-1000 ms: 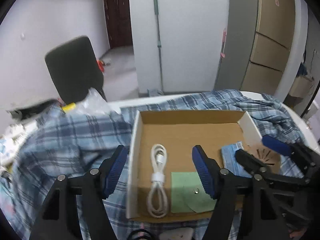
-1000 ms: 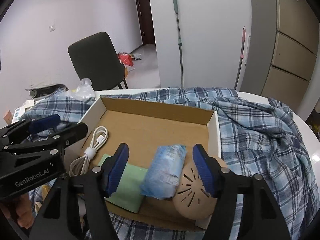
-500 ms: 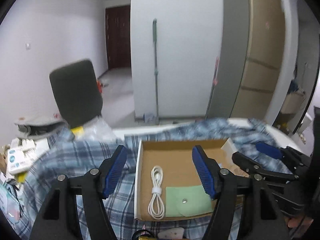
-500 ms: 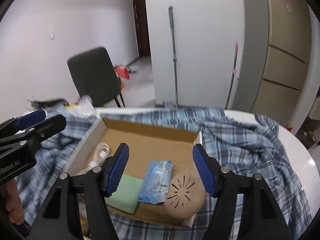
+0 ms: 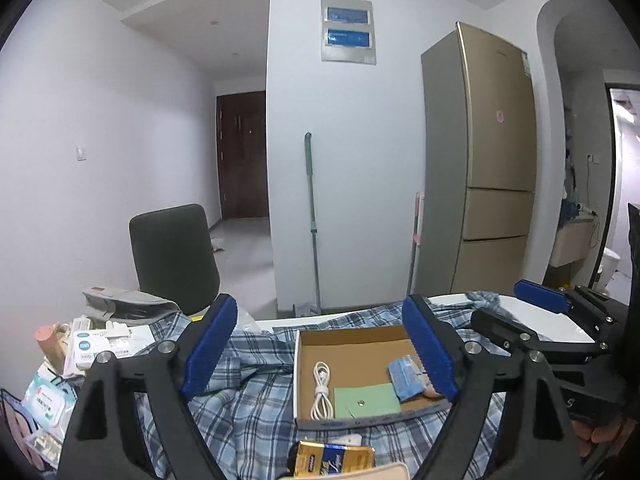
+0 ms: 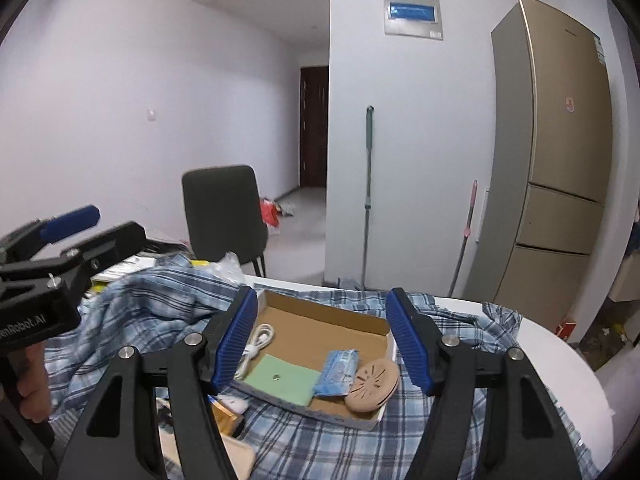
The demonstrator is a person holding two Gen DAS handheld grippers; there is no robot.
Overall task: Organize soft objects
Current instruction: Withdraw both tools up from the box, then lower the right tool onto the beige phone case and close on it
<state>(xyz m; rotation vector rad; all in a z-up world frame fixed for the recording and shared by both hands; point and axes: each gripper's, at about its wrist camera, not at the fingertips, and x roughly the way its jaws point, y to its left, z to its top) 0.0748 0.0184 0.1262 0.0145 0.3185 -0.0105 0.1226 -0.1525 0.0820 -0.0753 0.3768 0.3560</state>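
A shallow cardboard box (image 5: 352, 334) (image 6: 332, 312) lies on a blue plaid cloth (image 5: 256, 404) (image 6: 160, 308). In it are a coiled white cable (image 5: 322, 390) (image 6: 256, 342), a green pouch (image 5: 366, 400) (image 6: 282, 378), a blue tissue pack (image 5: 406, 372) (image 6: 338, 372) and a tan round pad (image 6: 374, 380). My left gripper (image 5: 320, 354) is open and empty, raised well above and in front of the box. My right gripper (image 6: 324, 340) is open and empty, also raised back from the box.
A gold packet (image 5: 334, 460) lies on the cloth at the near edge. Wipes and boxes (image 5: 84, 352) pile at the left. A dark chair (image 5: 174, 256), a mop (image 5: 312, 220) and a fridge (image 5: 480, 160) stand behind the white table (image 6: 560, 364).
Both grippers have lifted up and drawn back from the box. The views now tilt upward, showing more wall and ceiling. The box contents stay in place.
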